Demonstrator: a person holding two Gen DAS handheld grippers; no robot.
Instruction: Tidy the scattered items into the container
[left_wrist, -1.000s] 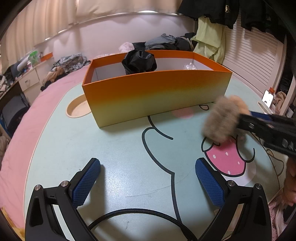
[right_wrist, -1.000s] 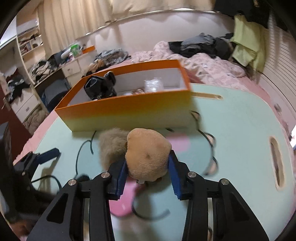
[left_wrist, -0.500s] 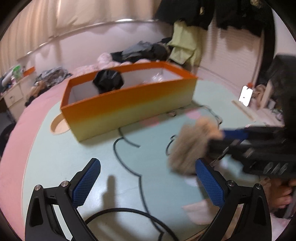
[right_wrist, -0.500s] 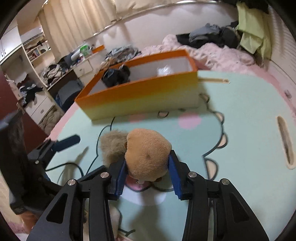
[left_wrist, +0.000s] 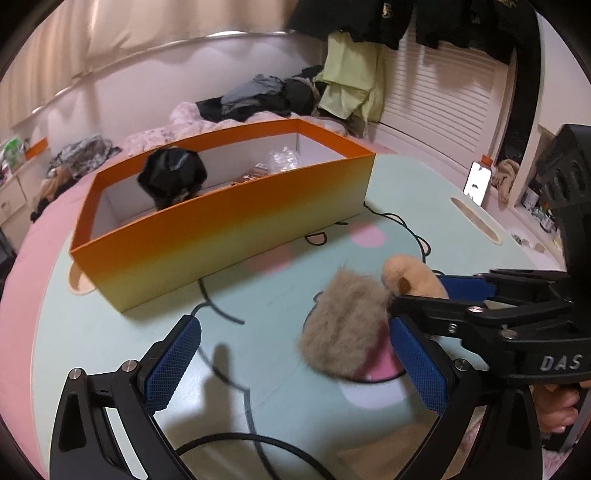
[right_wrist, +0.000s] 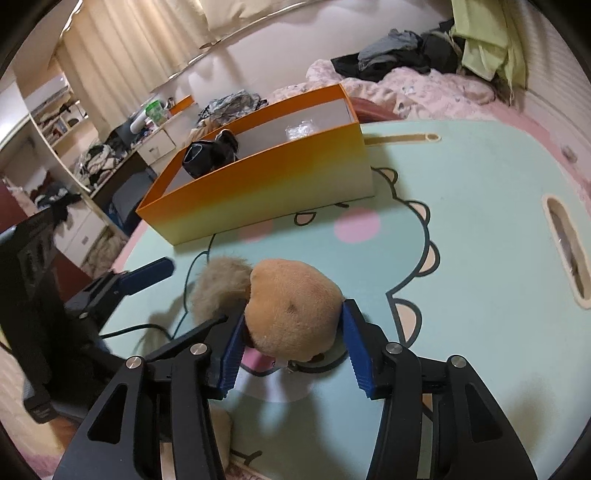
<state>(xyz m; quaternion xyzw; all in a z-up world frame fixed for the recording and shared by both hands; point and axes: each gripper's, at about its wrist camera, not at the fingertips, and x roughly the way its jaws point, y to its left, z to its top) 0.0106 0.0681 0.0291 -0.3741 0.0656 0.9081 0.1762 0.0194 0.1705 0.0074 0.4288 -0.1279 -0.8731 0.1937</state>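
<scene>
Left wrist view: the left claw (left_wrist: 295, 365) stands wide with nothing between its blue pads, hovering over the mint-green table (left_wrist: 110, 332), apparently kept clear and ready while the other hand works. To its right, the right claw (left_wrist: 413, 306) reaches in from the side with a tan plush toy (left_wrist: 354, 328) at its tips, the toy's furry part hanging toward the table. Beyond them sits the orange box (left_wrist: 229, 229), open at the top, with a black bag (left_wrist: 171, 177) and a clear wrapper (left_wrist: 284, 160) already inside, so part of the tidying looks done.

Right wrist view: the plush toy (right_wrist: 291, 314) sits between the blue pads of the right claw (right_wrist: 291, 343), whose jaws are opening at a narrow-to-middling gap; the left pad touches the toy, the right pad looks just clear. The toy lies well short of the orange box (right_wrist: 266, 188), not over its opening.
</scene>
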